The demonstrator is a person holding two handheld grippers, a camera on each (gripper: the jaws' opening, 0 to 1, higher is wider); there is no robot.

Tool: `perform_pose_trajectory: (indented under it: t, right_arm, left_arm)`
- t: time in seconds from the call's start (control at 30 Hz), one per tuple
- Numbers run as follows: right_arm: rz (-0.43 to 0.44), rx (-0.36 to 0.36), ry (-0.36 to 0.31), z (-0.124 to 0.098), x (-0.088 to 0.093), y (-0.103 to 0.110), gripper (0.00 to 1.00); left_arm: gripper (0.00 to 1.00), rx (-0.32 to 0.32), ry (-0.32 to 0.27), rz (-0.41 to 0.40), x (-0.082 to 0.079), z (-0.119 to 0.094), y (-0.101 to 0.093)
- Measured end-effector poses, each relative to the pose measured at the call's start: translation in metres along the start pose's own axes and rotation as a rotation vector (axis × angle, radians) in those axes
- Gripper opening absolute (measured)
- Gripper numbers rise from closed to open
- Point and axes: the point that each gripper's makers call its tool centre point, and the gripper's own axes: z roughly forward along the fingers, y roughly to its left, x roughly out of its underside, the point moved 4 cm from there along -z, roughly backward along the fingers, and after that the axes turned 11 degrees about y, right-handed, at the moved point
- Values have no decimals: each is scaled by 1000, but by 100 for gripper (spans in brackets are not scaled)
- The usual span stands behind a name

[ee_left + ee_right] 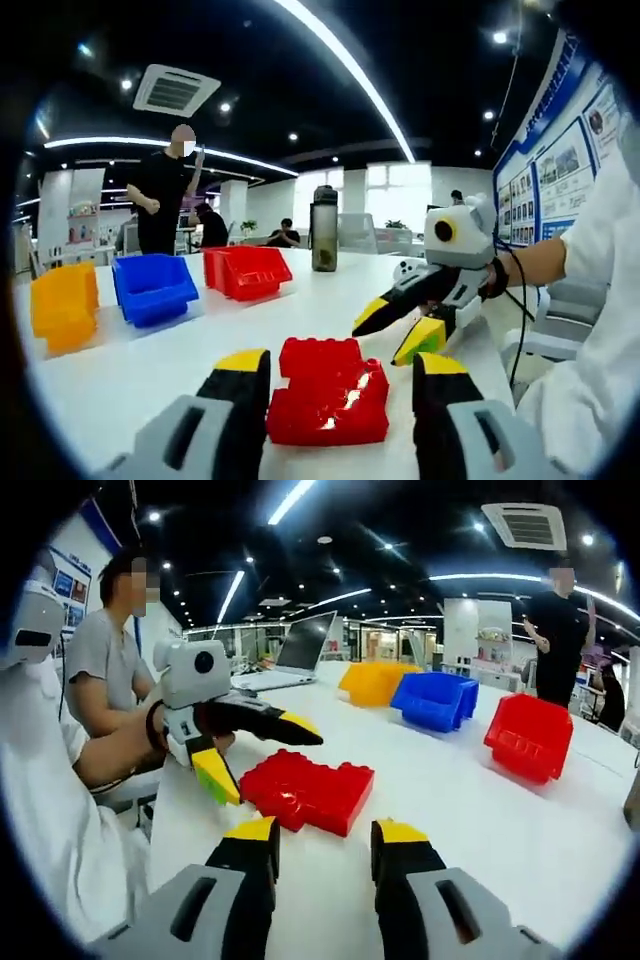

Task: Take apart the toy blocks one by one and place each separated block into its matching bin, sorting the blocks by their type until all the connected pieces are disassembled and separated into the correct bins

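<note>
A red cluster of joined toy blocks point(328, 392) lies on the white table point(150, 370). My left gripper point(340, 362) is open, one jaw on each side of the cluster with small gaps. In the right gripper view the same red cluster point(305, 792) sits just ahead of my right gripper point(328, 830), which is open and holds nothing. There the left gripper point(275, 770) reaches in from the left, one finger over the cluster, the other at its left edge. Seen from the left gripper view, the right gripper point(380, 345) hovers open just right of the cluster.
Three bins stand further back on the table: yellow point(65, 305), blue point(155, 288) and red point(248, 270). A dark bottle point(324, 228) stands beyond them. A laptop point(300, 645) sits at the far end. One person stands behind the bins point(160, 200), another sits nearby point(105, 660).
</note>
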Motion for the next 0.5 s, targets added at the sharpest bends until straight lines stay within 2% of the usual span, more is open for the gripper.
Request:
perform_pose_trajectory:
  t: [0.13, 0.27, 0.4, 0.5]
  right_arm:
    - [12, -4, 1, 3, 2, 0, 37]
    - [24, -10, 2, 6, 5, 2, 36]
    - [27, -12, 0, 5, 6, 4, 36]
    - [33, -10, -2, 4, 8, 3, 35]
  left_arm:
    - [59, -19, 45, 11, 9, -4, 5]
    - [48, -15, 71, -21, 11, -1, 7]
    - [48, -37, 62, -41, 10, -1, 11]
    - [47, -42, 34, -64, 5, -2, 10]
